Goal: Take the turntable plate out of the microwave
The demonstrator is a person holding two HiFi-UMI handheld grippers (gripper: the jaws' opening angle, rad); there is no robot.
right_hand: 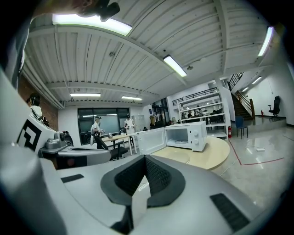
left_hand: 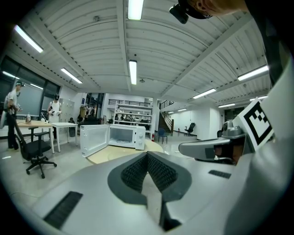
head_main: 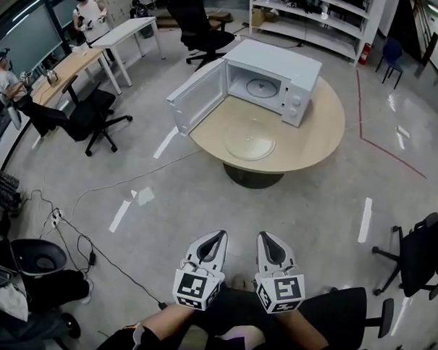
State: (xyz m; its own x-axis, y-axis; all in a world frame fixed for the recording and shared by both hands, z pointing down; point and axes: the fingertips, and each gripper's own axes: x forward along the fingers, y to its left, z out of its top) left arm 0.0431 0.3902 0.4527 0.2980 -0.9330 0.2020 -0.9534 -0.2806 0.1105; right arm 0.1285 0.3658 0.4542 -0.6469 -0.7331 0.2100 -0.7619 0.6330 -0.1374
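Looks, judging by the layout, like the very end of the job or the moment before any approach. Hard to settle which.

Shows a clear glass turntable plate [head_main: 249, 141] lying flat on the round desk [head_main: 319, 128], just in front of the microwave [head_main: 281, 83], with the door [head_main: 197, 97] swung wide open. Also shows a round shape [head_main: 263, 86] on the cavity floor. Too small to tell whether that is the roller ring, a hub or another plate.

Finds the left gripper [head_main: 215, 238] and the right gripper [head_main: 270, 240] side by side, low and close to the body, well apart from the desk and aimed toward it. Both sets of fingers [left_hand: 136, 172] pressed fully together, with nothing between them in either gripper view.

If the glass on the desk is the plate in question, leaves nothing to lift. Otherwise calls for:
- closing the long gap to the desk;
- parting the fingers before reaching the cavity mouth;
- going in level and low;
- pinching the glass by its rim;
- drawing it straight out, clear of the open door and of the plate already lying on the desk.
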